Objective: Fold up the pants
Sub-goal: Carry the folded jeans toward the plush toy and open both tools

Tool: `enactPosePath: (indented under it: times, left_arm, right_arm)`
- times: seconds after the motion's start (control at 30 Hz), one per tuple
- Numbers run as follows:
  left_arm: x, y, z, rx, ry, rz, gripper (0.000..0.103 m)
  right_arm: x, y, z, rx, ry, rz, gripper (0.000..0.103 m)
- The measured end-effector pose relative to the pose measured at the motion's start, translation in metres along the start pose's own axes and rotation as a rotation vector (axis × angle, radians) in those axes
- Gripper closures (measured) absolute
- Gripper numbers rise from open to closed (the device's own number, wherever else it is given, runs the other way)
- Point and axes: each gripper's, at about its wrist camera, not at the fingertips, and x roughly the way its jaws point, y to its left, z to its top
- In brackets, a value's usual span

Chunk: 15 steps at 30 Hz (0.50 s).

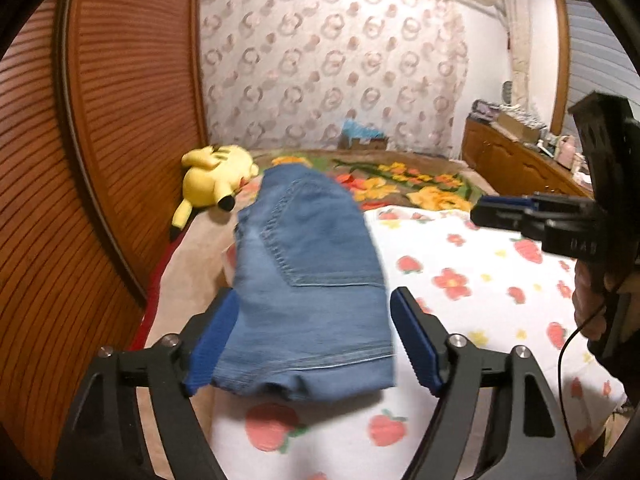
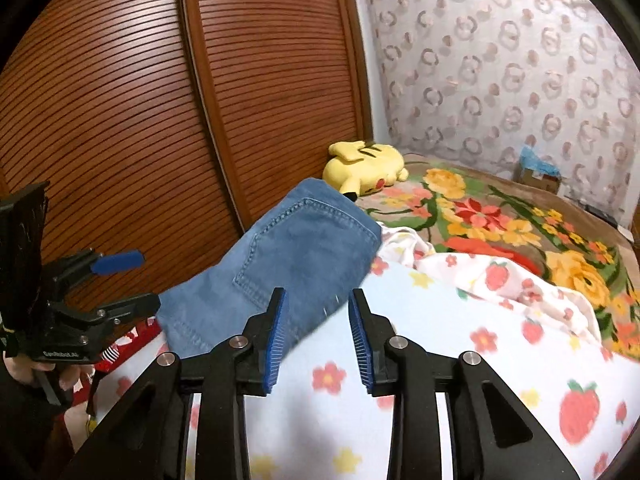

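I had both claws up over the bed. The left claw [image 1: 316,340] stood wide open, and the folded jeans [image 1: 308,280] lay right in front of it, between its blue pads [image 1: 416,344] but not pinched. One pad sat against the denim's left edge; I could not tell if it pressed. The right claw [image 2: 318,332] was only partly open and held nothing. The jeans [image 2: 288,264] were ahead of it and a bit to its left, on the strawberry blanket [image 2: 460,340].

I judged the jeans soft but thick, heavier than a shirt, and not slippery. They would bend and sag if I lifted one end. The best places to take hold looked like the stitched hem at the near end or the thick folded edge.

The left view showed the near hem and a wooden dresser [image 1: 516,160] far to its right. The right view showed the bunched blanket behind the jeans. Both showed the yellow plush toy [image 2: 368,168] beyond the jeans.
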Motion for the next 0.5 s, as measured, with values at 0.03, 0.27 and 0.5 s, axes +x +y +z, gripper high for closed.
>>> enactPosePath:
  times: [0.03, 0.27, 0.5]
  left_arm:
    - [-0.003, -0.005, 0.000, 0.003, -0.007, -0.003, 0.021]
    - [-0.029, -0.041, 0.001, 0.036, -0.058, -0.030, 0.021]
    - [-0.040, -0.070, -0.003, 0.057, -0.063, -0.054, 0.021]
  right_arm:
    - [-0.008, 0.000, -0.004, 0.000, -0.006, -0.008, 0.066]
    - [-0.053, 0.008, -0.030, 0.019, -0.046, -0.061, 0.042]
    - [-0.083, 0.017, -0.049, 0.052, -0.078, -0.126, 0.039]
